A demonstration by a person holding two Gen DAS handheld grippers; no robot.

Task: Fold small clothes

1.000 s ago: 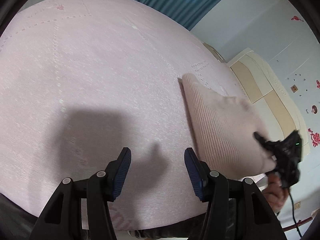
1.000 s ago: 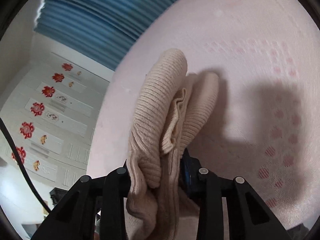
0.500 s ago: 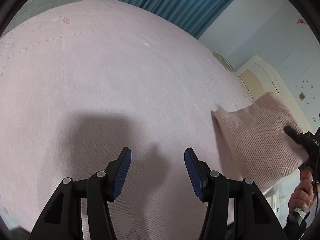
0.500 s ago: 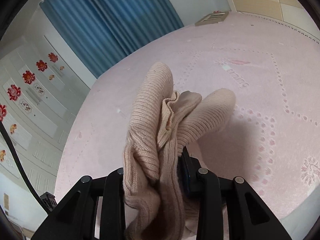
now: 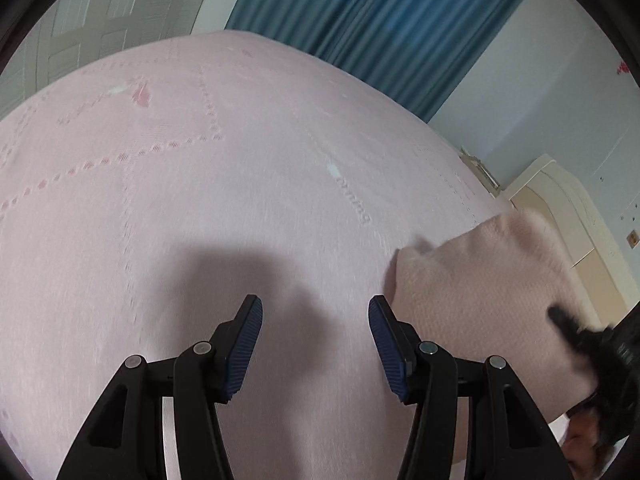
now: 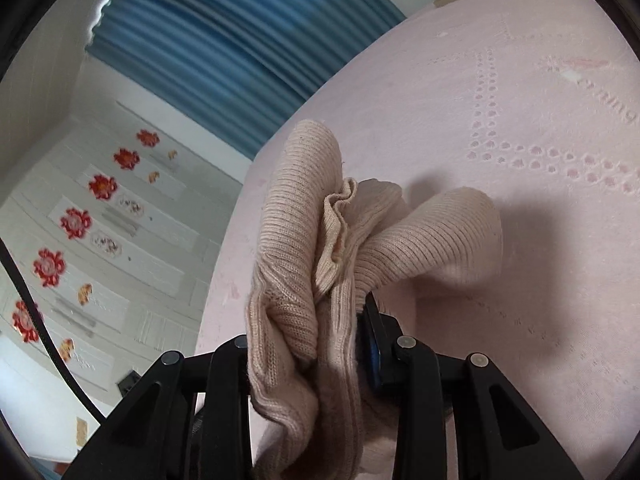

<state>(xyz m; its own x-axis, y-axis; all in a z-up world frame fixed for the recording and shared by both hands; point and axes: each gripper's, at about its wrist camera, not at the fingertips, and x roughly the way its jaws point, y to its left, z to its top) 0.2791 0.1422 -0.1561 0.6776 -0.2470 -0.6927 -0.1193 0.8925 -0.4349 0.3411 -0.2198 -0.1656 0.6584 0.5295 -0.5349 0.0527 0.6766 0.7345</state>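
My right tool (image 6: 340, 344) grips the bunched beige knit garment (image 6: 304, 240) above the pink bed (image 6: 520, 160). My left tool (image 5: 316, 344) stands half-open, empty, garment just to its right.

A pink patterned bedspread (image 5: 200, 208) covers the bed.

- Pink bedspread (image 5: 200, 200) with dotted pattern fills the middle.
- Blue curtain (image 5: 380, 28) at 12 o'clock.
- Red flower decorations (image 6: 76, 222) at 9 o'clock.

Both grippers have black angular linkage arms with silver screw heads. The left gripper (image 5: 315, 330) carries ribbed blue pads (image 5: 245, 350) (the right gripper (image 6: 308, 344) likewise). A black cable (image 6: 38, 312) trails alongside.
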